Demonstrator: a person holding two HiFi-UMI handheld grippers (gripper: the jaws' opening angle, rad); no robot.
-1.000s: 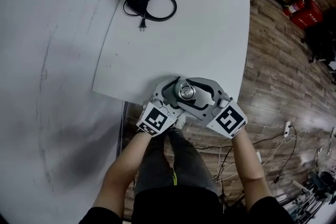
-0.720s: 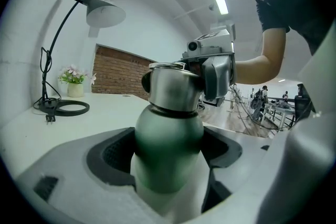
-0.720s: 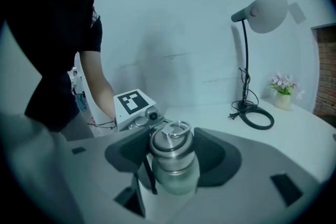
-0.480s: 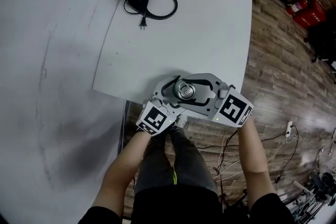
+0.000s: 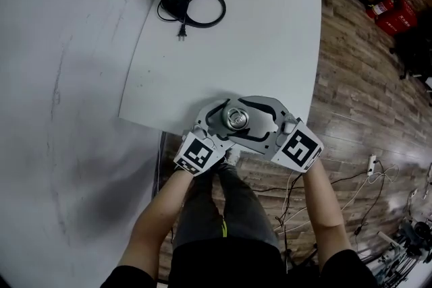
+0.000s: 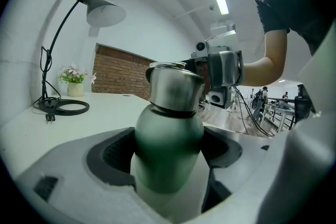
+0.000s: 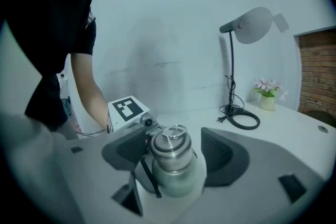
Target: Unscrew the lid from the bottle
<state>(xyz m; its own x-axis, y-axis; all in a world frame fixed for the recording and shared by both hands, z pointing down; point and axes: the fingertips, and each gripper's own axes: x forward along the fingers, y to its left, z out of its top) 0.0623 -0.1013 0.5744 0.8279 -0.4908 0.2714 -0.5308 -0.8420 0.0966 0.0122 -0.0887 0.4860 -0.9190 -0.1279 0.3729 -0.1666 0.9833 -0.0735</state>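
At the white tabletop's (image 5: 256, 37) near edge, the left claw (image 6: 169, 150) clamps the body of the upright green bottle (image 6: 167, 128). Facing it, the right claw (image 7: 173, 152) has just been opening and stands wide around the silver ring-topped lid (image 7: 169, 145), still on.

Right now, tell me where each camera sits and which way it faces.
Head view: on the person's head, facing steeply down at the white table; both forearms, left gripper and right gripper show.
Left gripper view: along its jaws clamped on the green bottle; the person's arm beyond.
Right gripper view: along its jaws, just opened, standing around the steel lid without pressing; arm, torso behind.
Both gripper views share the desk lamp.
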